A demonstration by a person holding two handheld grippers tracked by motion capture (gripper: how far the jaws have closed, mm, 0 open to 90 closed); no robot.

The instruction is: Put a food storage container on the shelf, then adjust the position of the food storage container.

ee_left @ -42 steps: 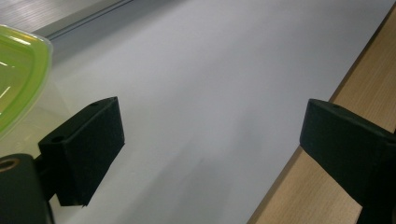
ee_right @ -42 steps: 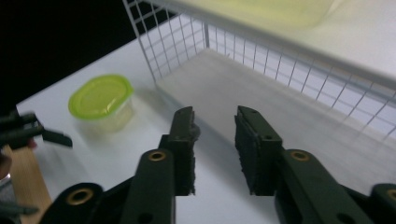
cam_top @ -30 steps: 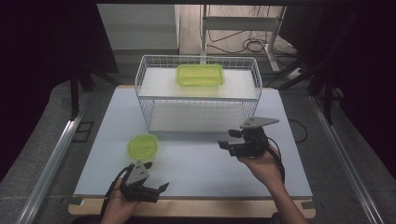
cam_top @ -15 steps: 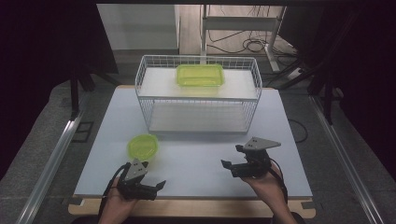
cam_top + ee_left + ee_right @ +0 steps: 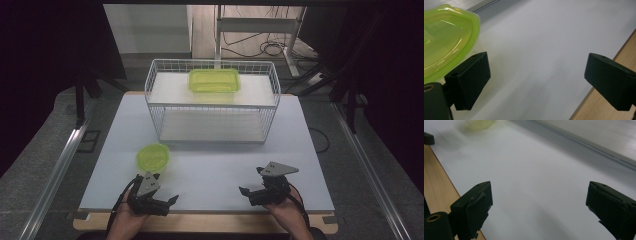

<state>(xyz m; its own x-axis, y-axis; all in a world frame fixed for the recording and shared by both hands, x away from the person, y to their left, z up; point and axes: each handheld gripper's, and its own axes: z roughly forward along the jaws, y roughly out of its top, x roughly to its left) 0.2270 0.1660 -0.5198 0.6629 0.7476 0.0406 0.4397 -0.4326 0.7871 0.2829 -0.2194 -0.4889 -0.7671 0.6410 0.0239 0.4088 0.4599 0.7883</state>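
Note:
A round green lidded container (image 5: 153, 156) sits on the white table top (image 5: 215, 165), front left. My left gripper (image 5: 167, 204) rests just in front of it near the table's edge, open and empty. In the left gripper view the container (image 5: 446, 42) lies just past the left jaw, and bare table shows in the gap of the left gripper (image 5: 537, 65). My right gripper (image 5: 250, 181) is low at the front right. Its jaws have just been opening, and the right gripper (image 5: 539, 192) has nothing between them. A rectangular green container (image 5: 214, 80) lies on top of the wire rack (image 5: 212, 107).
The white wire rack stands at the middle back of the table, its lower shelf bare. A wooden strip (image 5: 210, 219) runs along the near edge. Dark floor, metal rails and cables surround the table.
My right gripper has come down and back from in front of the rack to the table's near right edge, its jaws spreading wider. The left gripper and both containers have stayed put.

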